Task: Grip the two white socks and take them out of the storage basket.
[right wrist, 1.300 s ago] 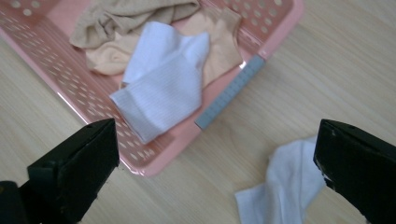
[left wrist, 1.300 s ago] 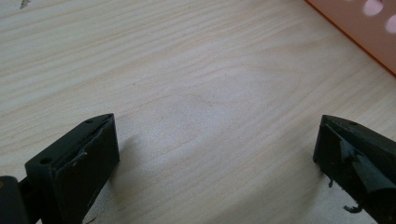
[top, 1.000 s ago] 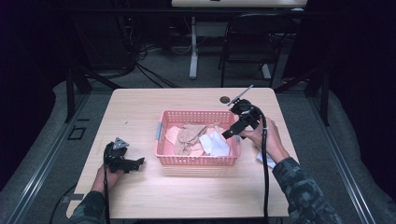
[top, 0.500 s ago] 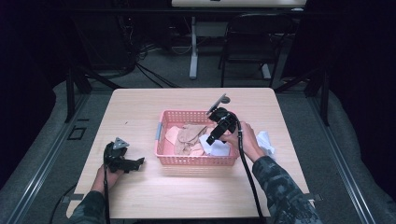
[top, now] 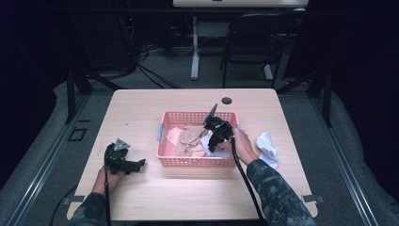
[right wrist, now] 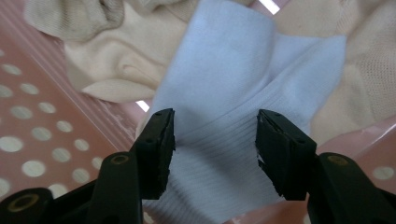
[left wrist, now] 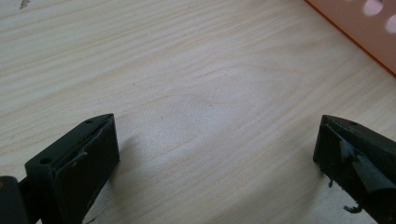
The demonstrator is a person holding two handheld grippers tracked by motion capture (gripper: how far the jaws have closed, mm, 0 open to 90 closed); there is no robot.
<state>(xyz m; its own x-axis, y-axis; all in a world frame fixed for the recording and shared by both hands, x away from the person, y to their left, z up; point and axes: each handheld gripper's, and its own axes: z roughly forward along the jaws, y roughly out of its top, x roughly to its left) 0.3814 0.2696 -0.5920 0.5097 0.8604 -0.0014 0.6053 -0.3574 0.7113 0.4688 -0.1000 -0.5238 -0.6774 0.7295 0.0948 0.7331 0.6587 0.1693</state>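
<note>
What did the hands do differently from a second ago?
The right tool came in from the basket's right side, down into the pink basket, its jaws closing around the light blue sock but not yet pressing it. The left tool stayed on the table, open. The white sock didn't move.

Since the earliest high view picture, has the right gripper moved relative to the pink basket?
Yes. The right gripper has come leftward from the pink basket's right rim and down inside, jaws closing around a white sock.
</note>
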